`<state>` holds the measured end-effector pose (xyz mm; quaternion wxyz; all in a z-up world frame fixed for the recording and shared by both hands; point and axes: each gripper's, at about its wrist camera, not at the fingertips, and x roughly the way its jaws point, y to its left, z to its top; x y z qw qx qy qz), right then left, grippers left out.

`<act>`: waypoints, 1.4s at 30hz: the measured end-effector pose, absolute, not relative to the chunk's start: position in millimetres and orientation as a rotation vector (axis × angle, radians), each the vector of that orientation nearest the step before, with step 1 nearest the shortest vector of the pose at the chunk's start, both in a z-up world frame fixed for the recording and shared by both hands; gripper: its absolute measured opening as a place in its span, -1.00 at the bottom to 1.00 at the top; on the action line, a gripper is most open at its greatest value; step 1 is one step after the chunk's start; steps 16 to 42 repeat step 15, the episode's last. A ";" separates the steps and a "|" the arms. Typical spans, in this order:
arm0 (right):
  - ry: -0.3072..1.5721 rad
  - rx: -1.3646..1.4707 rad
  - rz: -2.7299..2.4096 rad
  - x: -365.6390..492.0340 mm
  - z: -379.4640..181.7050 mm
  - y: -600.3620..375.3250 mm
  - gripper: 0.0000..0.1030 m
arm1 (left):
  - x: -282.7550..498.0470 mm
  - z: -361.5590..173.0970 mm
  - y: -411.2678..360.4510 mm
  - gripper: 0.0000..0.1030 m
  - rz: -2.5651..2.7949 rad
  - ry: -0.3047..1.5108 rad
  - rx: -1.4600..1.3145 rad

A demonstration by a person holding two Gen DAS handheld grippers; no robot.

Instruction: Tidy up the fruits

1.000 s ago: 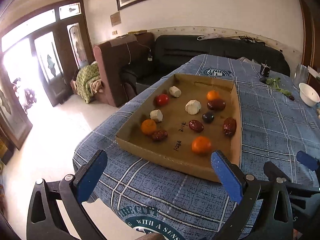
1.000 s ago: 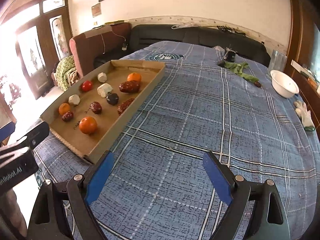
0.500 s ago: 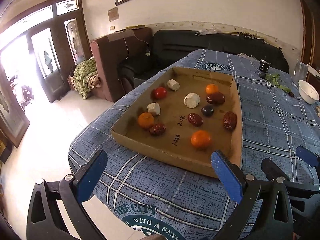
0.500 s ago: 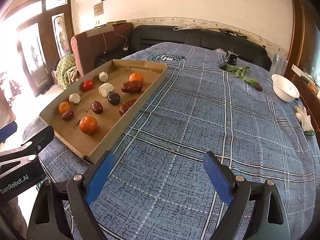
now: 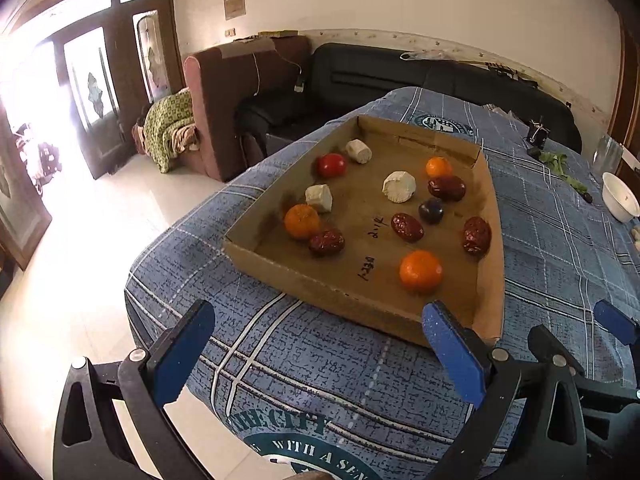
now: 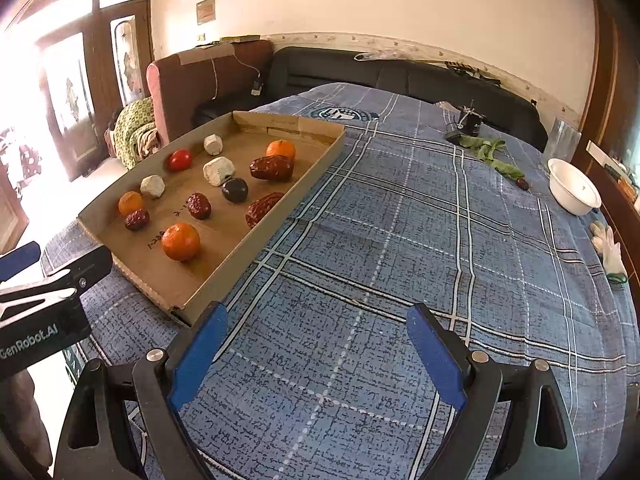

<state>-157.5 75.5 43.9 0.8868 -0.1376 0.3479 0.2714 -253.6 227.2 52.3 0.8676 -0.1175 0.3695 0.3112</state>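
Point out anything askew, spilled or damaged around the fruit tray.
The cardboard tray sits skewed to the plaid lines of the tablecloth, near the table's left edge. Its near corner looks frayed. Fruits lie mixed and scattered, unsorted. One dark fruit lies outside the tray, by the white bowl. Nothing spilled.

- Cardboard tray (image 5: 490, 216): plain brown.
- Tablecloth (image 6: 400, 240): blue, white-and-dark plaid lines.
- Oranges (image 5: 421, 271): orange.
- Tomato (image 5: 331, 165): red.
- Bowl (image 6: 574, 192): white.
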 end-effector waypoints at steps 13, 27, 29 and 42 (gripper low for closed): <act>0.724 -0.310 0.607 -165.2 43.9 87.4 0.83 | -255.2 51.8 241.3 1.00 0.664 0.760 -0.290; 0.740 -0.295 0.628 -163.4 44.0 87.6 0.83 | -254.7 55.1 244.2 1.00 0.661 0.761 -0.299; 0.740 -0.295 0.628 -163.4 44.0 87.6 0.83 | -254.7 55.1 244.2 1.00 0.661 0.761 -0.299; 0.740 -0.295 0.628 -163.4 44.0 87.6 0.83 | -254.7 55.1 244.2 1.00 0.661 0.761 -0.299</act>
